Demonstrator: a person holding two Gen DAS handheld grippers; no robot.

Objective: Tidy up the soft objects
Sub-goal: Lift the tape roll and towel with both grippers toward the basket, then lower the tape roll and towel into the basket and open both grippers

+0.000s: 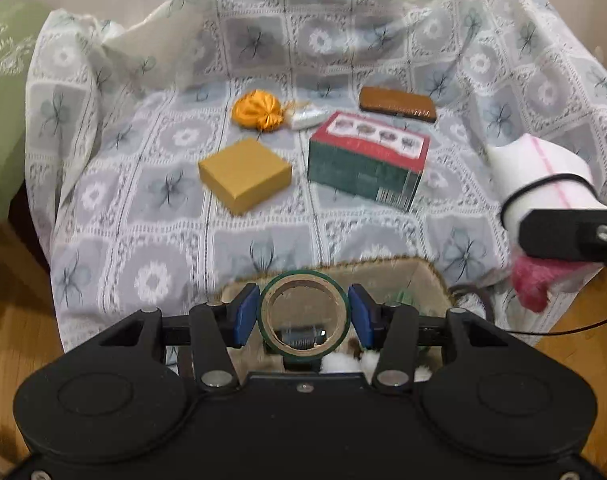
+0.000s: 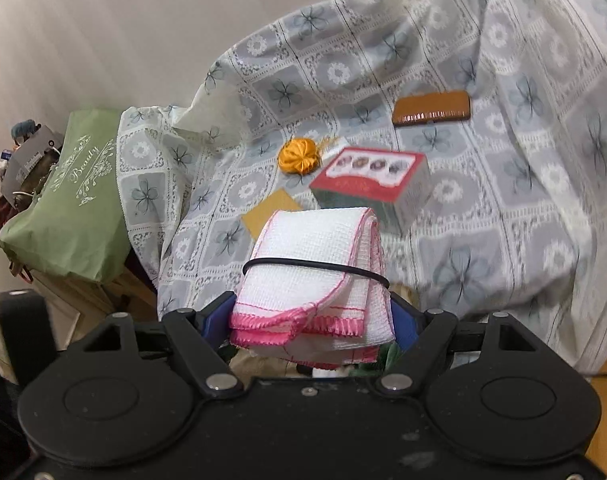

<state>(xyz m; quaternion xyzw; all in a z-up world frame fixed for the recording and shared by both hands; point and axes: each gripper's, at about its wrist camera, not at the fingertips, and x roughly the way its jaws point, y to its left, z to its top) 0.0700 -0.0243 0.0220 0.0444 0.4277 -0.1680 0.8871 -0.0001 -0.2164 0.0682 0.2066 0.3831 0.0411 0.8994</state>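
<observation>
My left gripper (image 1: 303, 318) is shut on a green tape roll (image 1: 269, 300), one blue pad on each side of it. It hangs over a brown-rimmed basket (image 1: 387, 261) with white fluffy things inside. My right gripper (image 2: 309, 320) is shut on a folded white cloth with pink edging (image 2: 315, 248), bound by a black band. The same cloth (image 1: 539, 172) shows at the right of the left wrist view. On the patterned bedspread (image 1: 143, 220) lie an orange satin pouch (image 1: 257, 114), a yellow box (image 1: 245, 174) and a red and green box (image 1: 367, 160).
A brown case (image 1: 397, 104) lies at the back right, and a small white item (image 1: 307, 118) beside the pouch. A pink fluffy thing (image 1: 531, 284) sits under the right gripper. A green bag (image 2: 71, 200) stands left of the bed. Wooden floor (image 1: 11, 300) surrounds it.
</observation>
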